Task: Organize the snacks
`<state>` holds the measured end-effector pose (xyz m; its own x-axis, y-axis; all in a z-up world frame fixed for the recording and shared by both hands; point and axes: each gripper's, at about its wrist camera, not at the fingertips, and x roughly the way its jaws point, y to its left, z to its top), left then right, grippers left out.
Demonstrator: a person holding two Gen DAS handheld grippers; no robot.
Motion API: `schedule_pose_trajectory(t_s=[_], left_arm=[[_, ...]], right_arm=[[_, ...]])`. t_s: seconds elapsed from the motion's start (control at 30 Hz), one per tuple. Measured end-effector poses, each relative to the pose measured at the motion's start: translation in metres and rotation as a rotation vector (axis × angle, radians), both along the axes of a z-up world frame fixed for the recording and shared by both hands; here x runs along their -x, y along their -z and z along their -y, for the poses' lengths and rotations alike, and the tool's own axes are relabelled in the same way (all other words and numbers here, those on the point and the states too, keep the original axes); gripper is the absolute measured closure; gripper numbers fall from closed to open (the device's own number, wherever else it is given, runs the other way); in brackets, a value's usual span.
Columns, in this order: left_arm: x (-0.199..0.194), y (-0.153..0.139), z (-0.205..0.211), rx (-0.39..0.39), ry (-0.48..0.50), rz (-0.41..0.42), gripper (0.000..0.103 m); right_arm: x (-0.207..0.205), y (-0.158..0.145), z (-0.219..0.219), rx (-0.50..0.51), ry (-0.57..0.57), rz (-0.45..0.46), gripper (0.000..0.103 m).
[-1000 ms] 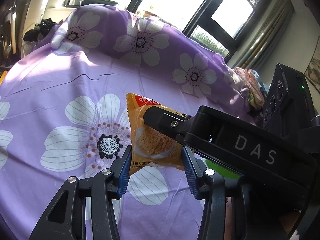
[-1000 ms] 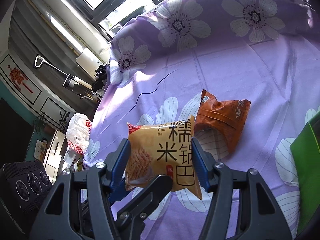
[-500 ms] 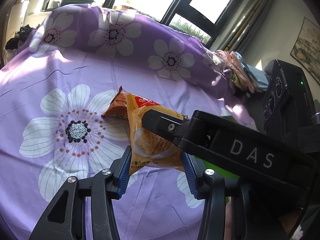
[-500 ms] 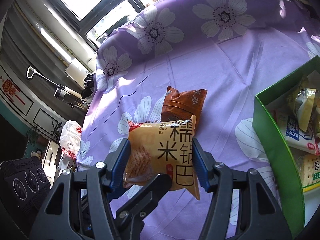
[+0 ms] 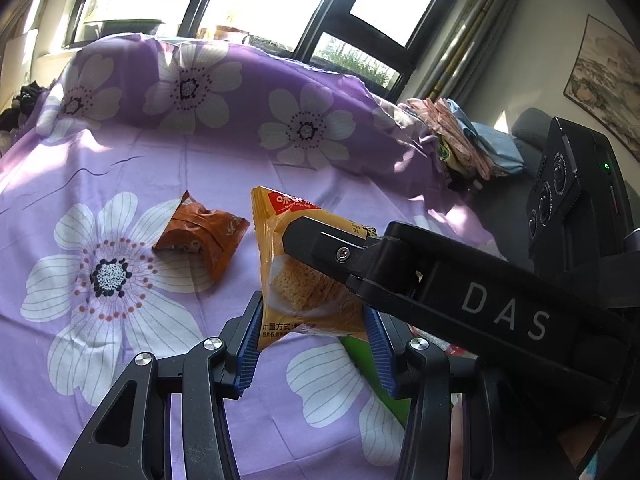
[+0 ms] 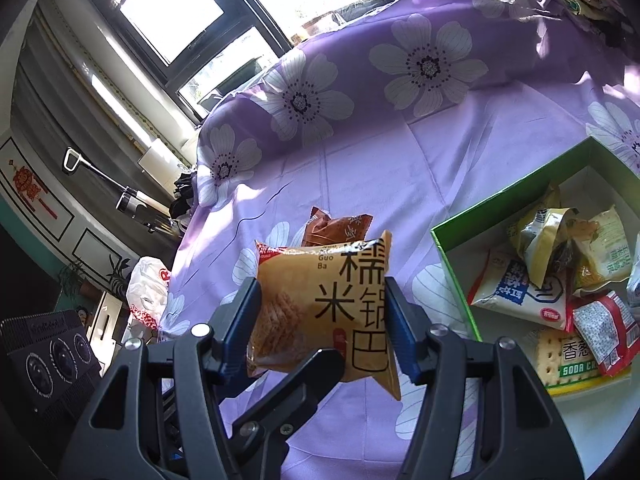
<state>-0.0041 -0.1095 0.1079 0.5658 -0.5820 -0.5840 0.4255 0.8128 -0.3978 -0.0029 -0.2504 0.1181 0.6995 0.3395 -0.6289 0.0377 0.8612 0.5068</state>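
Orange foil snack packet printed with rice-crisp pictures and large black characters [image 6: 324,308]: held clear of the bedspread, clamped from both sides at once. Right gripper [image 6: 322,316] clenched on its flanks, blue pads pressed into the foil; left gripper [image 5: 314,328] likewise closed on the packet's lower corner [image 5: 296,280]. Each tool crosses the other's view.

Change since a second ago: the pair of grippers has swung round with the packet. The green cardboard box with white interior [image 6: 516,200], absent from the right wrist view then, now fills its right side, near the packet. Judged: carry phase, drop-off not yet made; one gripper will probably have to let go before the packet can go in.

Box contents: assorted wrapped snacks, among them a white-and-blue sachet [image 6: 516,292], a red-and-white sachet [image 6: 604,328] and a yellow-green soda cracker pack [image 6: 568,364].

Brown crinkled foil packet [image 5: 200,236]: lying on the purple bedspread with white flowers [image 5: 120,168], beyond the held packet, apart from it, still outside the box.

Hidden or unclear: the box's right portion is cut off by the frame edge; in the left wrist view only a green sliver shows beneath the right tool. The brown packet's lower half is covered in the right wrist view. Small print illegible.
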Motion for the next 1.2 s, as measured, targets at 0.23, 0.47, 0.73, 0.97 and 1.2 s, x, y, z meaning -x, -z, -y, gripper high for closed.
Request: schedule_pose_trajectory(t_s=[0.23, 0.47, 0.73, 0.97, 1.2], left_arm=[[0.011, -0.021, 0.036, 0.004, 0.061, 0.04, 0.055], [0.018, -0.03, 0.074, 0.019, 0.136, 0.041, 0.055], [0.016, -0.021, 0.11, 0.044, 0.207, -0.014, 0.055], [0.013, -0.011, 0.13, 0.06, 0.25, -0.069, 0.055], [0.008, 0.003, 0.146, 0.04, 0.272, -0.131, 0.055]], right_arm=[[0.02, -0.023, 0.032, 0.023, 0.052, 0.044, 0.041], [0.038, -0.034, 0.066, 0.047, 0.124, 0.05, 0.041], [0.048, -0.03, 0.102, 0.063, 0.196, 0.004, 0.039], [0.052, -0.023, 0.121, 0.067, 0.243, -0.04, 0.037], [0.048, -0.008, 0.136, 0.048, 0.267, -0.102, 0.037]])
